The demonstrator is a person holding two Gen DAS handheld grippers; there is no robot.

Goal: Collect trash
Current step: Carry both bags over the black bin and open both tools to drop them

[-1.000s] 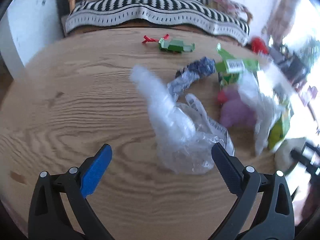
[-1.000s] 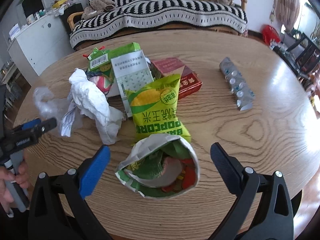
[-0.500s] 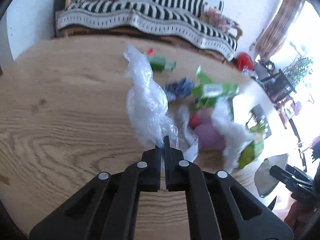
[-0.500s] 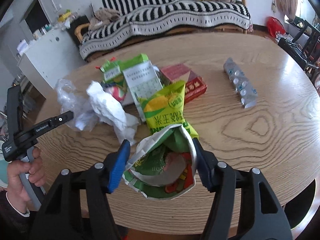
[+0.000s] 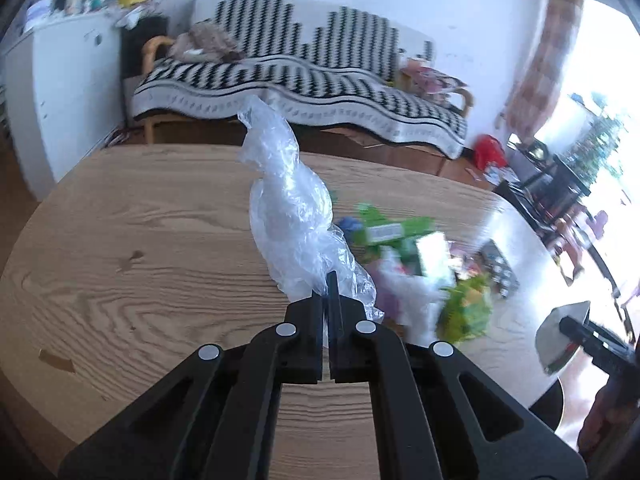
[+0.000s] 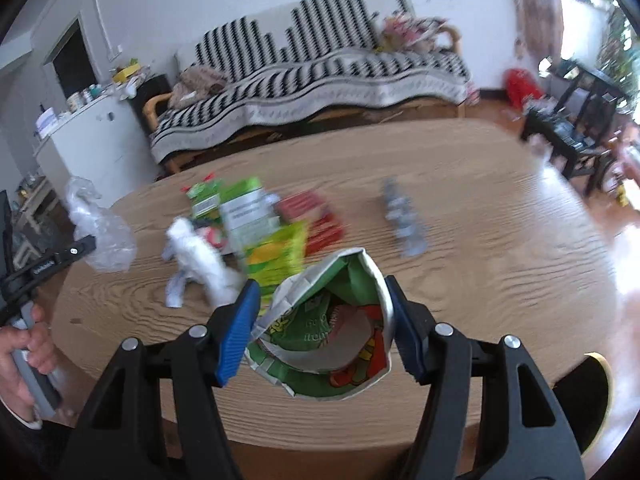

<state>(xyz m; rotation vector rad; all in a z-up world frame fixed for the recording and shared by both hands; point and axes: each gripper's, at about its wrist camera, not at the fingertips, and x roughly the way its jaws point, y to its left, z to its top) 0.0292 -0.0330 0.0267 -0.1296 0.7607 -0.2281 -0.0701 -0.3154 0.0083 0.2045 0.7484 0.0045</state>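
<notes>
Gaping upward, the green snack bag (image 6: 332,332) sits clamped in the right tongs (image 6: 320,320) — left tongs (image 5: 328,300) pinch crumpled clear plastic (image 5: 292,208).

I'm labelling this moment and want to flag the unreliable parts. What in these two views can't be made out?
- Left wrist view: the pile of green and white wrappers is motion-blurred; print unreadable.
- Left wrist view: the crumpled clear plastic bag hides the table behind it, and the left gripper covers its pinched end.
- Right wrist view: the open green foil snack bag between the right gripper fingers; contents unclear.
- Right wrist view: the grey blister strip is blurred.

Black hand-held gripper (image 6: 320,328) w/ blue pads (image 6: 240,332), silver rivets.
</notes>
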